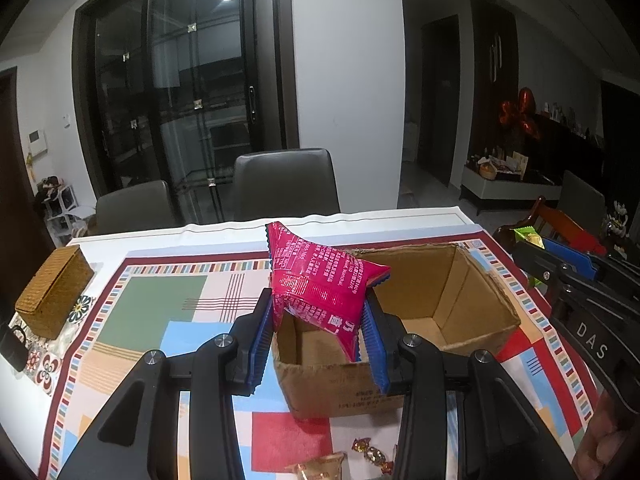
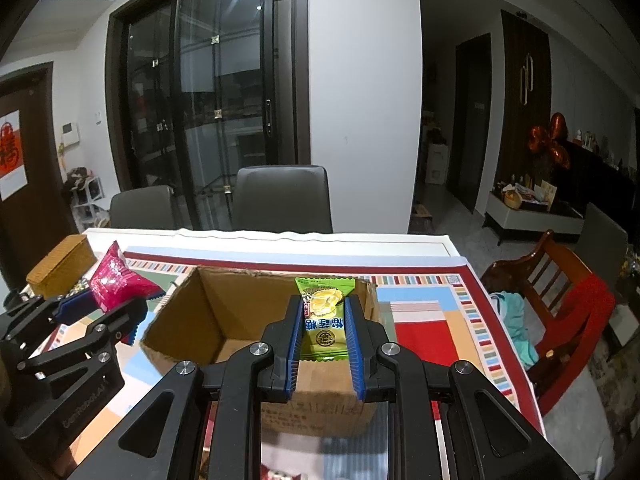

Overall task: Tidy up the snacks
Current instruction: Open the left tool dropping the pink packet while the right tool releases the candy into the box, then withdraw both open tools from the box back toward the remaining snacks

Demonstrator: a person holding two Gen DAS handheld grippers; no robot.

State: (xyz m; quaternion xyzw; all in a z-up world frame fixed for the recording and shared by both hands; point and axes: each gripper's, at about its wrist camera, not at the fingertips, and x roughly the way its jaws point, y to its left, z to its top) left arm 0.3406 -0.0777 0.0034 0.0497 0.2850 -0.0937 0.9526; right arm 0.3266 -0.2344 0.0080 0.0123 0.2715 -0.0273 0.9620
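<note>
My left gripper (image 1: 318, 300) is shut on a pink-red snack packet (image 1: 320, 284) and holds it above the near left corner of an open, empty cardboard box (image 1: 472, 304). My right gripper (image 2: 323, 300) is shut on a green durian candy packet (image 2: 324, 316) and holds it over the near right edge of the same box (image 2: 208, 312). The left gripper with the pink packet (image 2: 116, 276) also shows at the left of the right wrist view. The right gripper with the green packet (image 1: 528, 236) shows at the right of the left wrist view.
A patterned tablecloth (image 1: 152, 312) covers the table. A woven box (image 1: 52, 292) sits at the far left. Wrapped candies (image 1: 372, 454) and a gold packet (image 1: 316, 466) lie near the front edge. Grey chairs (image 1: 286, 184) stand behind; a wooden chair (image 2: 560, 292) stands at the right.
</note>
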